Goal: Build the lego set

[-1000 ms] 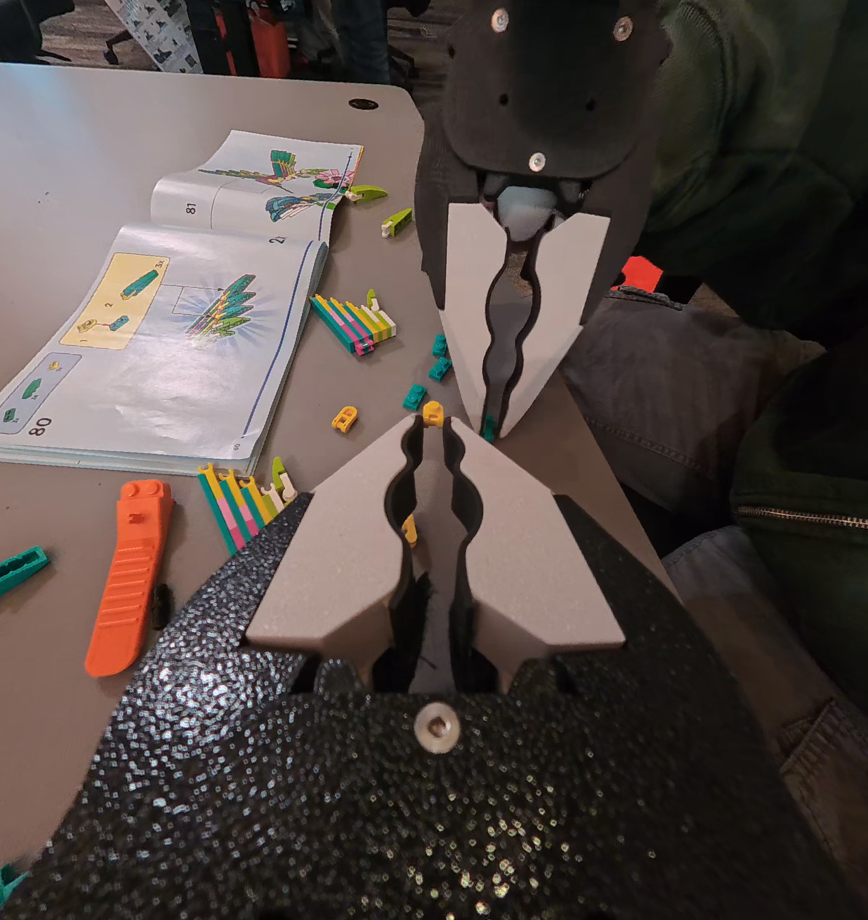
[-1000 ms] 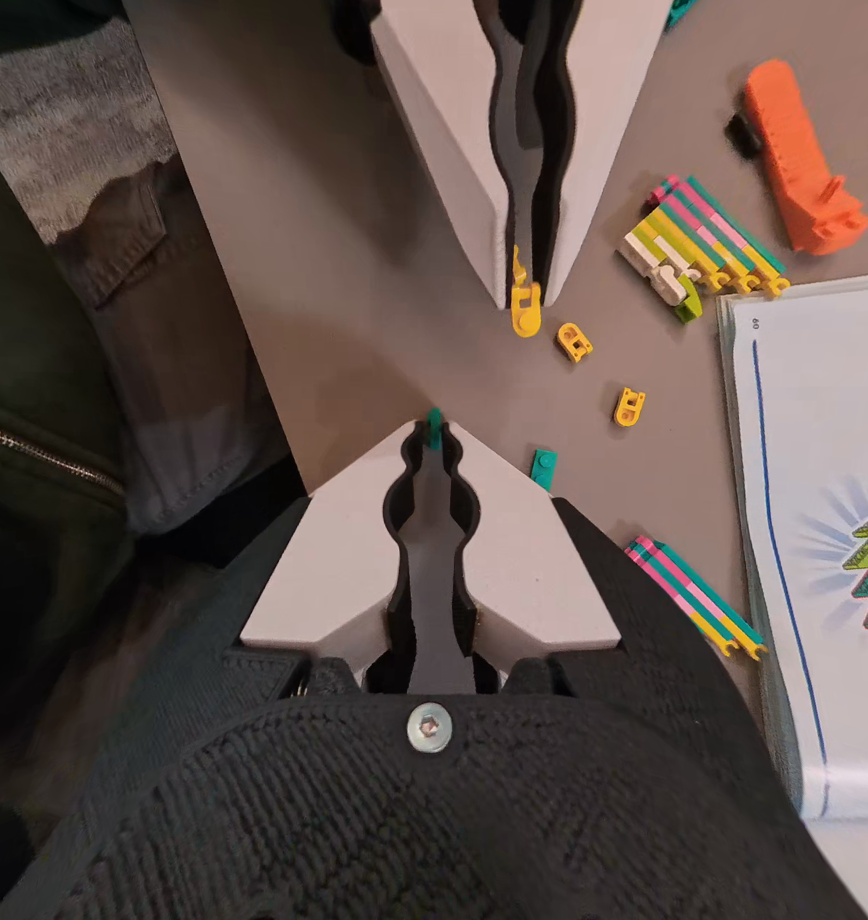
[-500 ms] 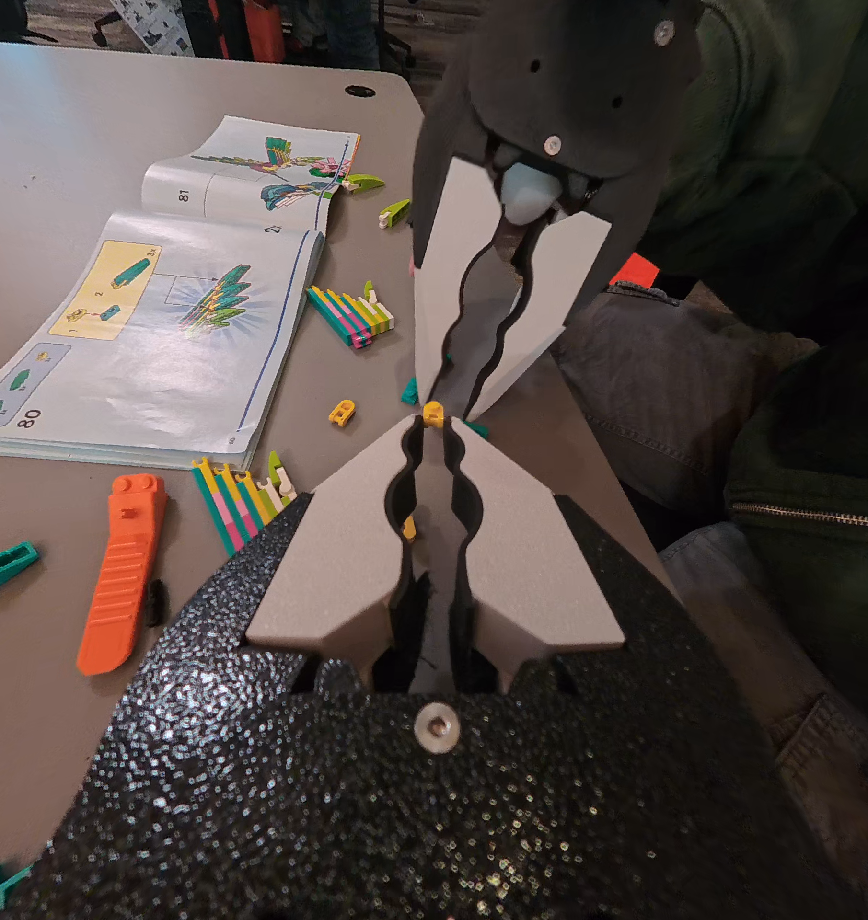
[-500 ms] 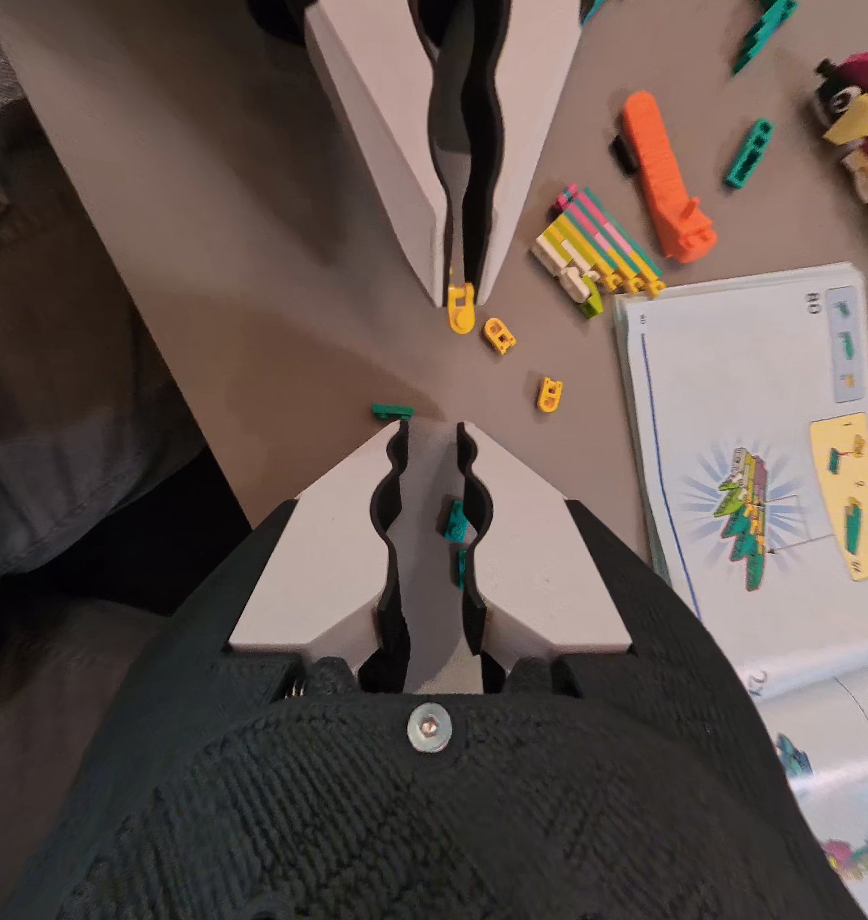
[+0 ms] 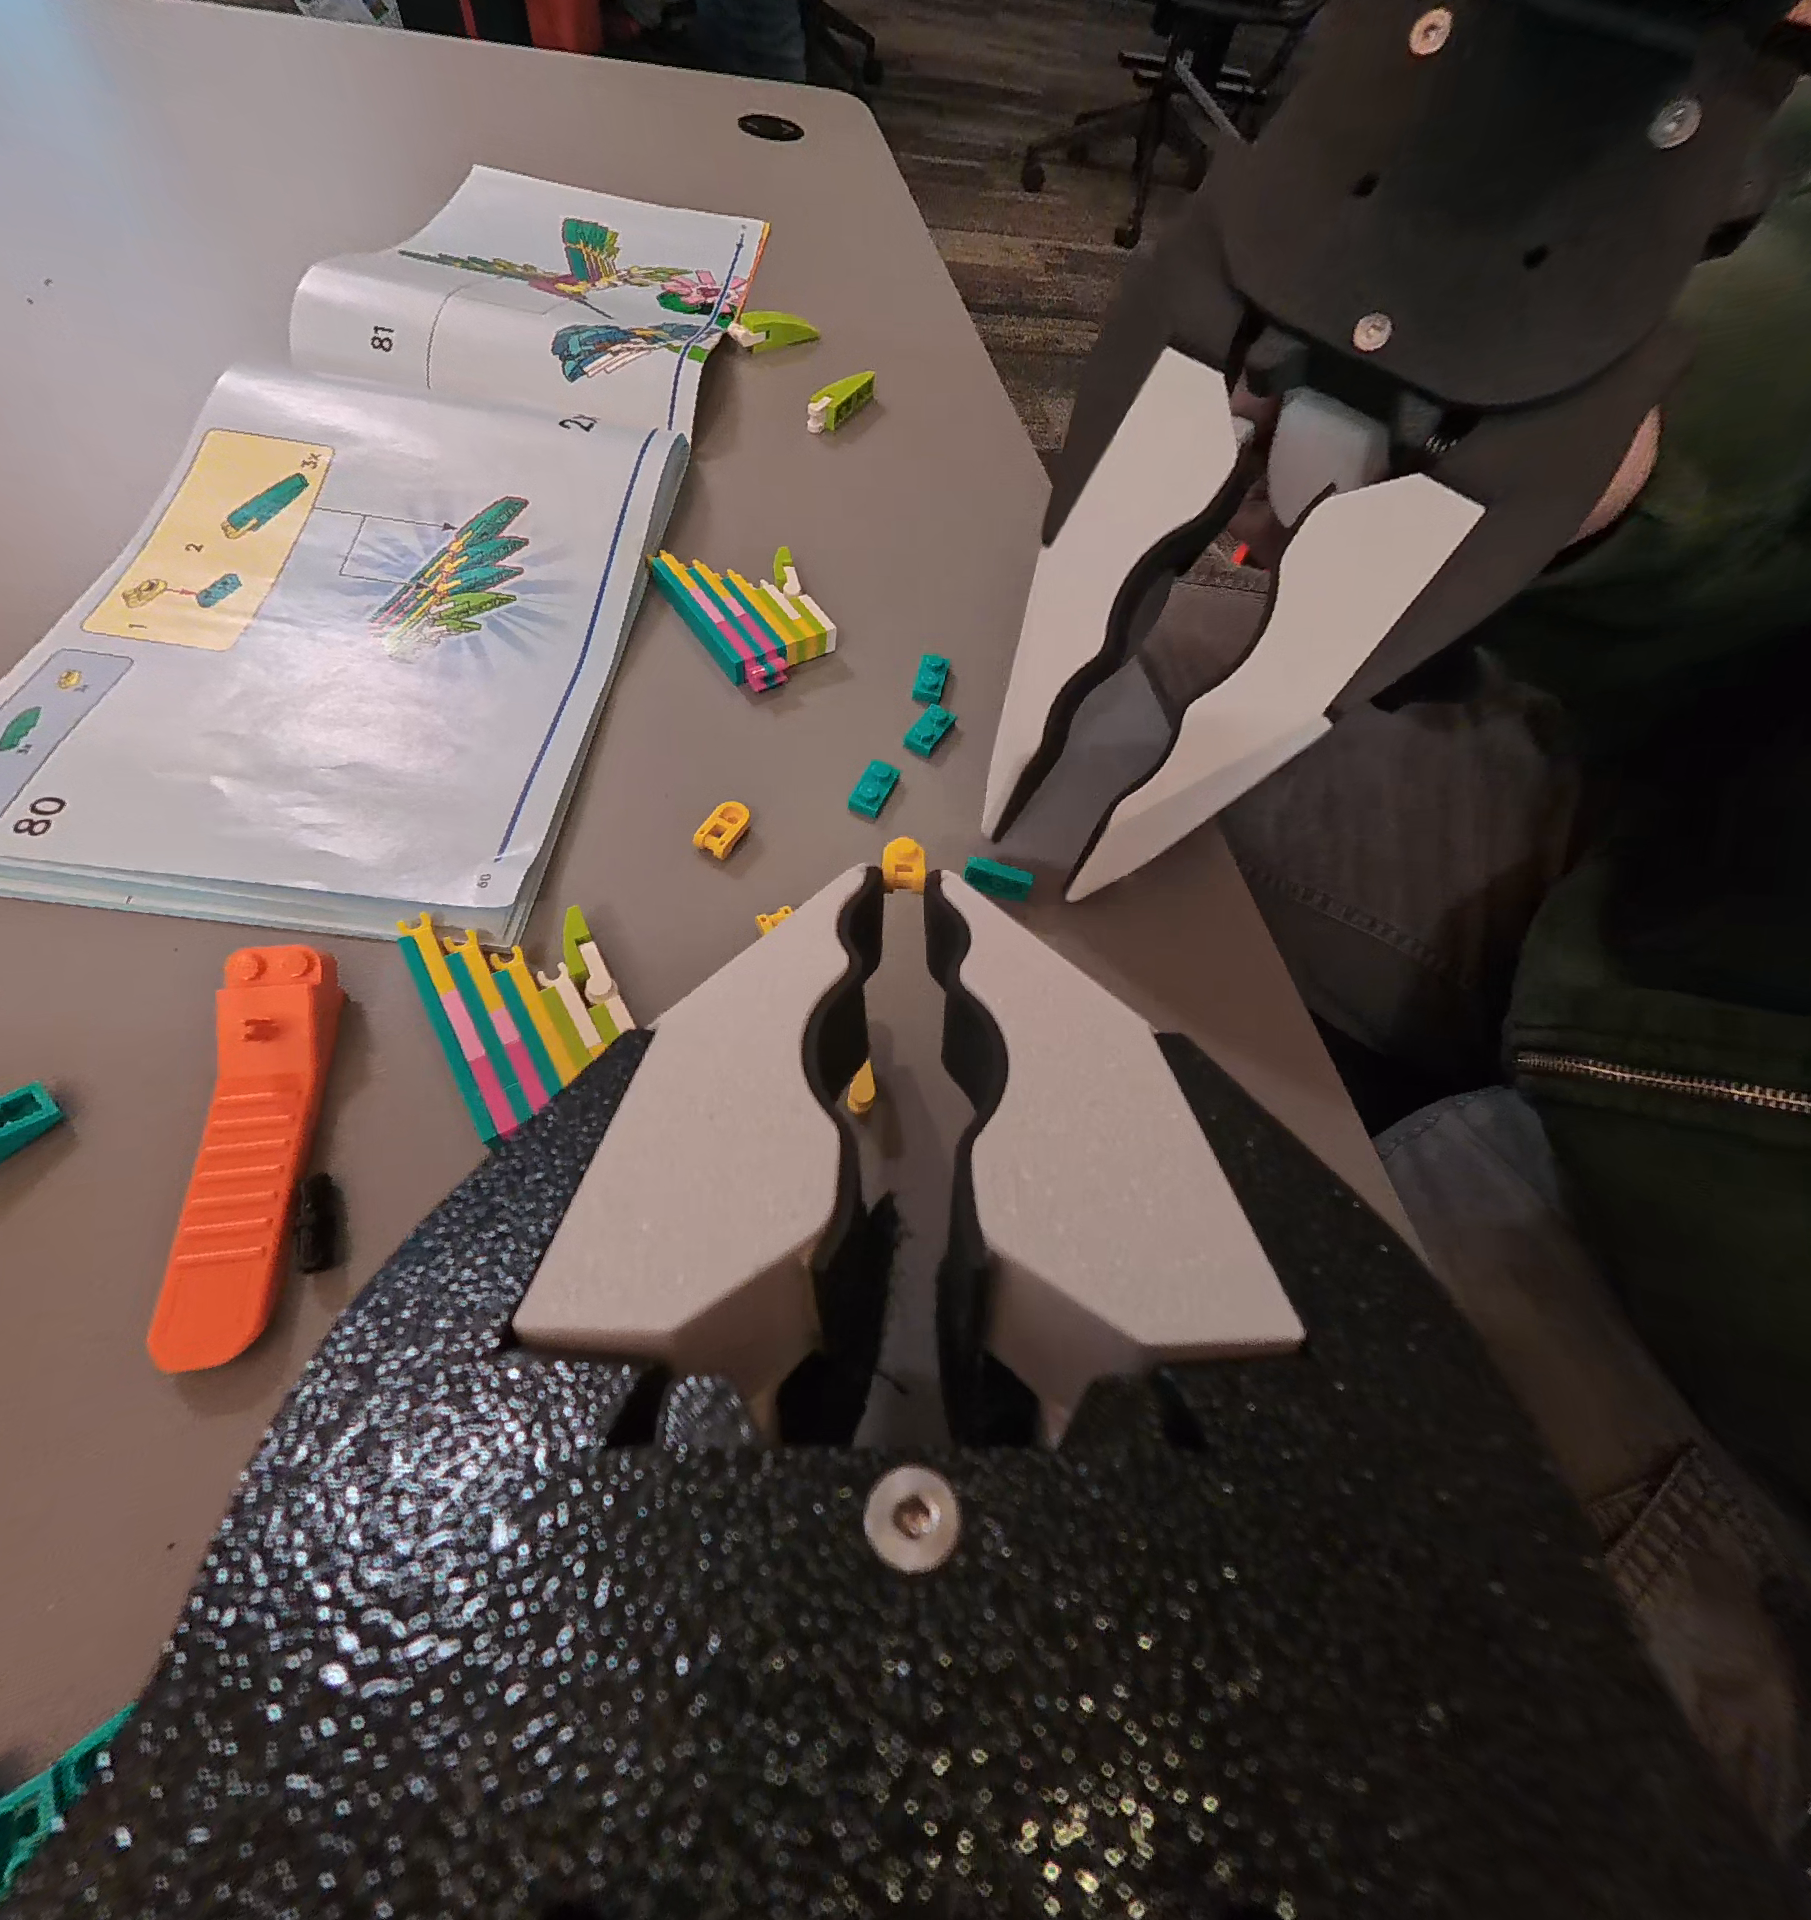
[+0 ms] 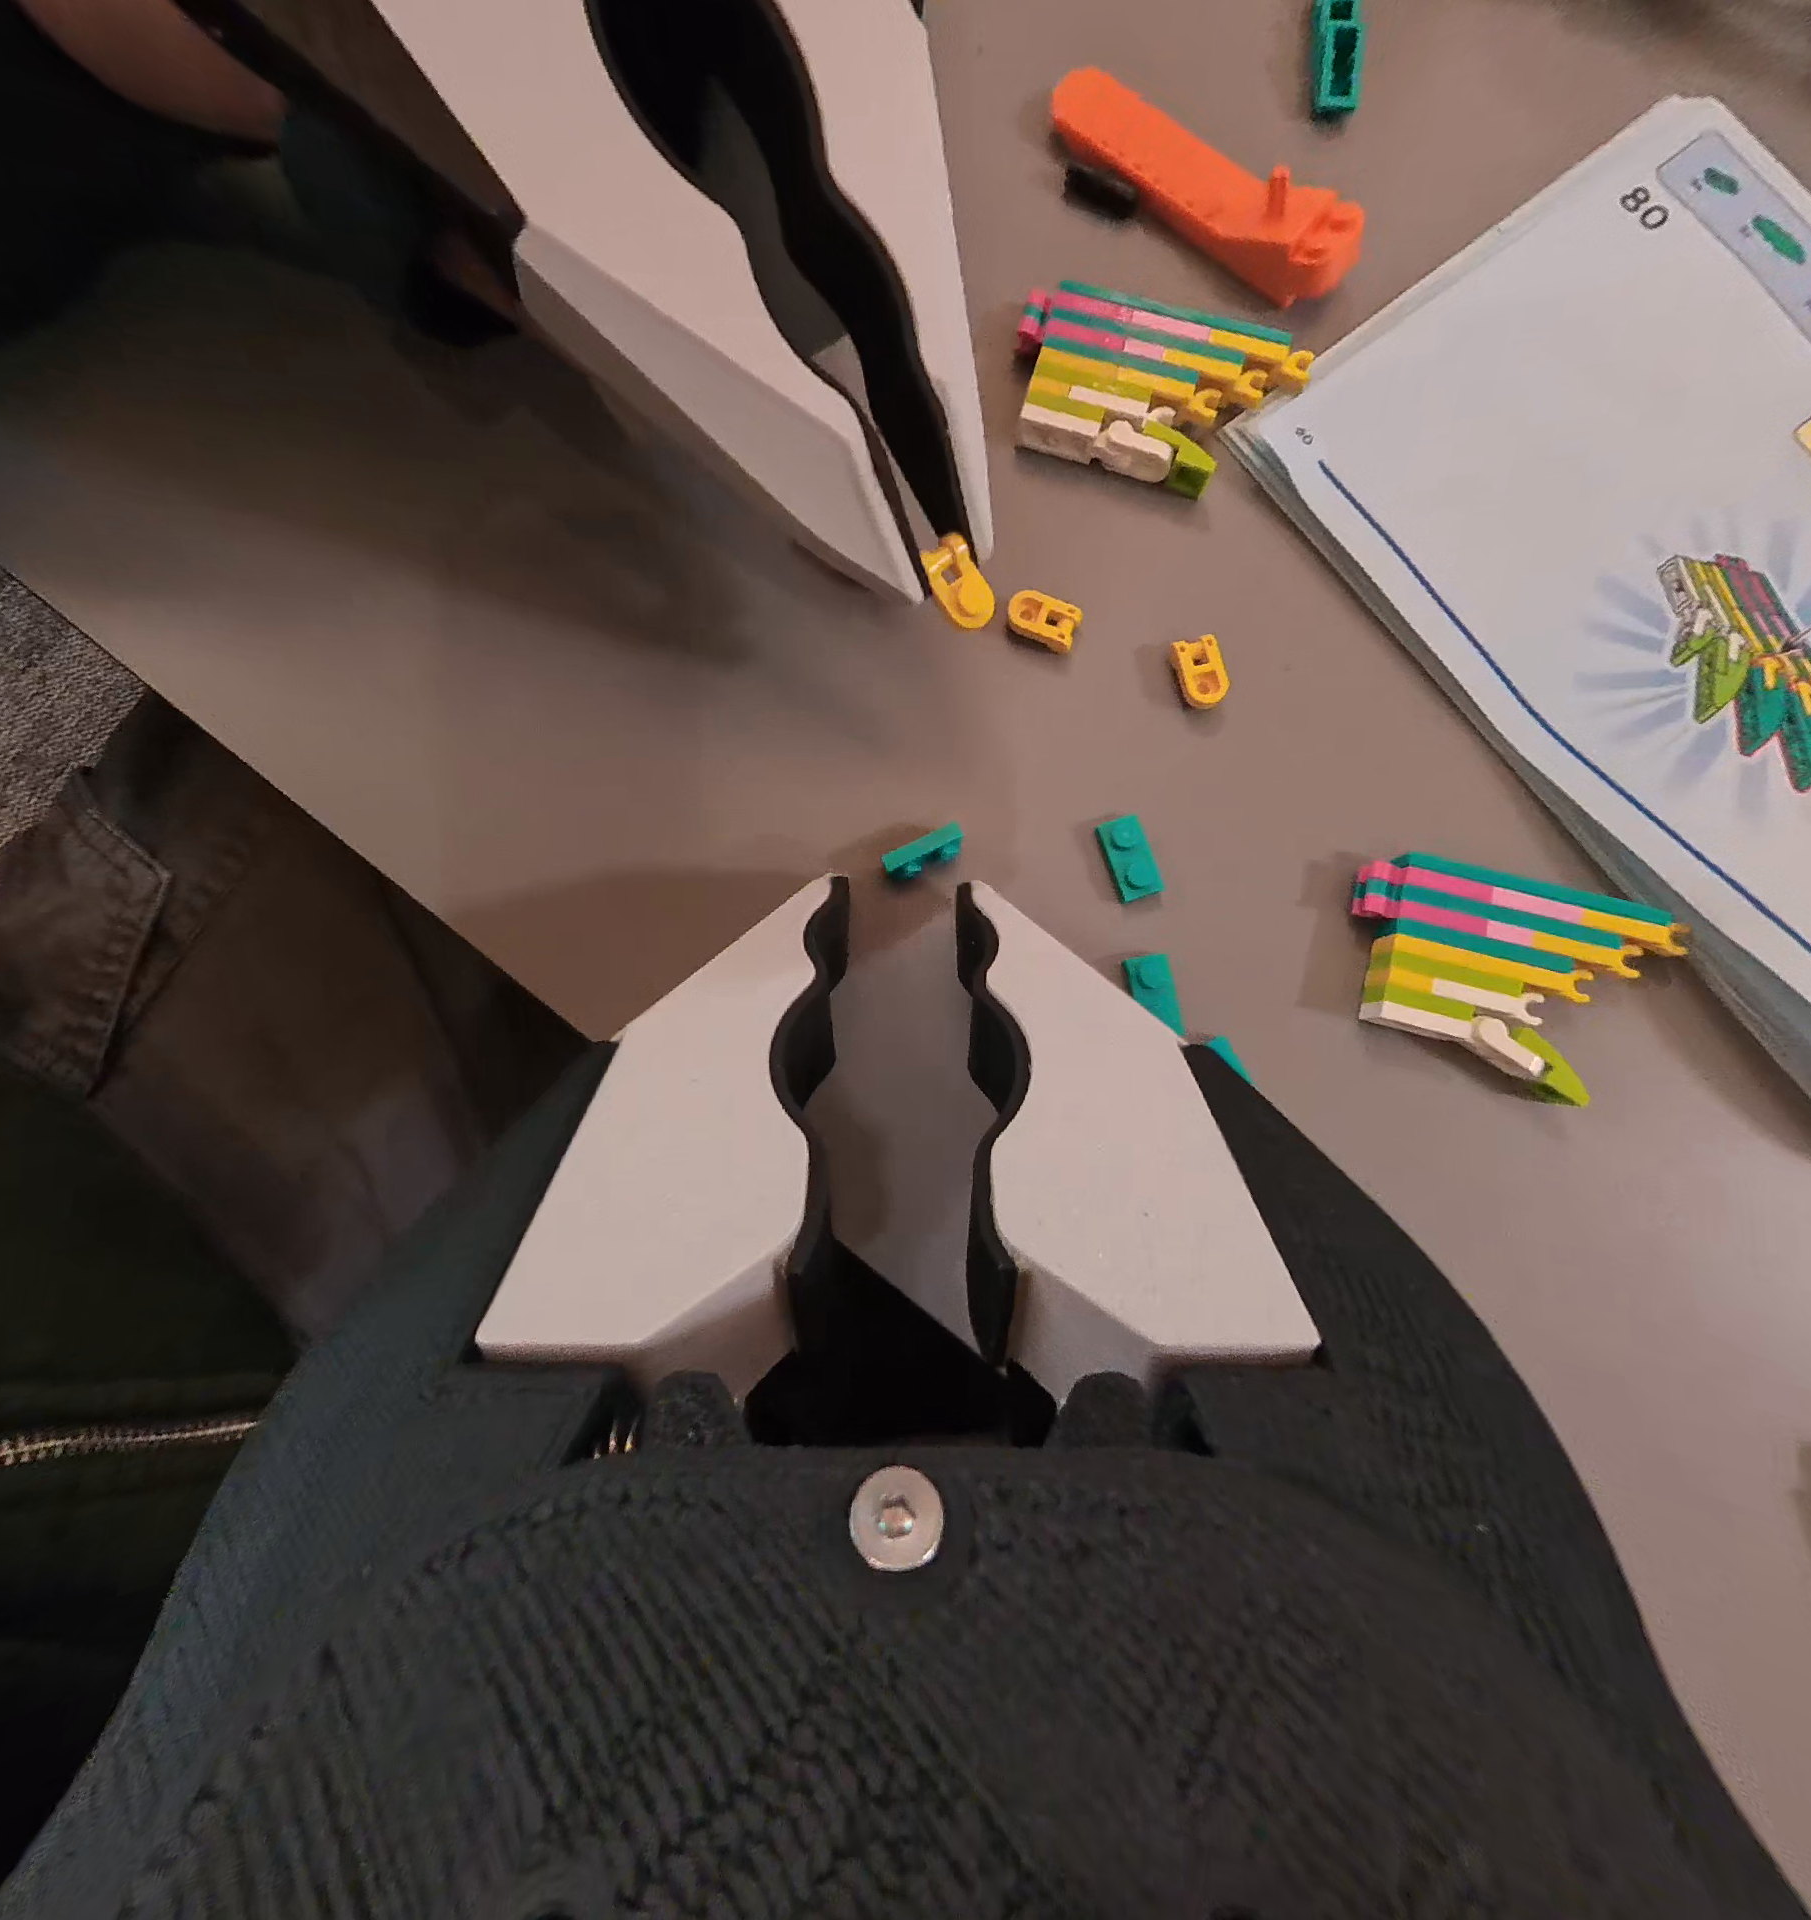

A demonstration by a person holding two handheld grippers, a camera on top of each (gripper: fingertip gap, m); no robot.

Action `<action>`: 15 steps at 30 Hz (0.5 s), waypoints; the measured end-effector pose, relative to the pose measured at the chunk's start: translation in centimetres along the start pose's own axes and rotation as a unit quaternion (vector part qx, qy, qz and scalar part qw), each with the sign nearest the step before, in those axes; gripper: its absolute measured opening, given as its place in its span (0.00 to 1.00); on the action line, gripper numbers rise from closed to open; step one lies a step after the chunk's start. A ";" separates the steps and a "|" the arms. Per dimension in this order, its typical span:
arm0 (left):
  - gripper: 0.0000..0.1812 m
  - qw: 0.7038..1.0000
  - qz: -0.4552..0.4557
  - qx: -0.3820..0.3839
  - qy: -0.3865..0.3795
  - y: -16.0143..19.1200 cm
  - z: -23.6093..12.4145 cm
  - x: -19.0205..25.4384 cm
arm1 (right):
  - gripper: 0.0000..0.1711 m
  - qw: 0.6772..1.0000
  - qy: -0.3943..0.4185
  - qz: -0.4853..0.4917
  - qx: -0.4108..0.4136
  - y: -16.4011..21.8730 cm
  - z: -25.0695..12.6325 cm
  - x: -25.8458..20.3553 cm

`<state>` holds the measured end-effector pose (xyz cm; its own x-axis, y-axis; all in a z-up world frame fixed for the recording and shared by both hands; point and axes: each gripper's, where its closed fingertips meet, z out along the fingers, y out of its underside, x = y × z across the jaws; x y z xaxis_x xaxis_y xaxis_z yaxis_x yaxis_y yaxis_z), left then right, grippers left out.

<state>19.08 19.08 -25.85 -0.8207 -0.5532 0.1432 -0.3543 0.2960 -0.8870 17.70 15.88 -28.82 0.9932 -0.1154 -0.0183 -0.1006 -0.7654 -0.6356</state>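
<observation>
My left gripper is shut on a small yellow clip piece that sticks out of its tips, just above the grey table. It also shows at the top of the right wrist view, with the yellow clip piece in its tips. My right gripper is open and empty. A small teal plate lies on the table just beyond its tips. In the left wrist view the right gripper stands open, facing my left one, with the teal plate beside its tips.
Two striped wing assemblies, two loose yellow clips, further teal plates, an orange brick separator and the open instruction booklet lie on the table. The table edge runs close by, with a person's legs beyond it. Spacing between my two grippers at the tips: around 5 centimetres.
My right gripper was shut on the teal plate; it has opened, the plate now lies on the table, and the gripper has drawn back. My left gripper still holds the yellow clip.
</observation>
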 end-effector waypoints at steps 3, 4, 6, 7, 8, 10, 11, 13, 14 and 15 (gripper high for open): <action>0.03 1.000 0.001 -0.003 0.001 0.1 0.1 0.1 | 0.11 1.000 0.000 0.003 -0.004 0.0 0.2 -0.3; 0.03 1.000 0.002 -0.003 0.001 0.1 0.1 0.1 | 0.11 1.000 -0.001 0.003 -0.002 -0.1 0.2 -0.4; 0.03 1.000 0.002 -0.004 0.002 0.1 0.1 0.2 | 0.11 1.000 -0.001 0.004 0.001 -0.3 0.4 -0.5; 0.03 1.000 0.002 -0.005 0.003 0.2 0.1 0.2 | 0.10 1.000 0.000 0.005 -0.001 -0.3 0.6 -0.4; 0.03 1.000 0.002 -0.006 0.003 0.2 0.1 0.2 | 0.10 1.000 0.002 0.005 0.000 -0.4 0.6 -0.4; 0.03 1.000 0.001 -0.007 0.003 0.2 0.1 0.2 | 0.07 1.000 0.007 0.005 -0.002 -0.4 0.7 -0.2; 0.03 1.000 0.001 -0.007 0.004 0.2 0.1 0.2 | 0.06 1.000 0.010 0.003 -0.003 -0.4 0.7 -0.1; 0.03 1.000 0.000 -0.007 0.004 0.2 0.1 0.2 | 0.06 1.000 0.013 -0.002 -0.005 -0.4 0.7 -0.1; 0.03 1.000 0.000 -0.007 0.004 0.2 0.1 0.2 | 0.05 1.000 0.017 -0.006 -0.006 -0.4 0.7 0.0; 0.03 1.000 0.000 -0.008 0.004 0.2 0.1 0.2 | 0.05 1.000 0.020 -0.011 -0.007 -0.4 0.7 0.1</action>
<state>18.92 18.96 -26.09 -0.8243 -0.5465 0.1478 -0.3616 0.3073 -0.8802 17.83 16.61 -29.16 0.9920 -0.1233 0.0258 -0.0803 -0.7765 -0.6250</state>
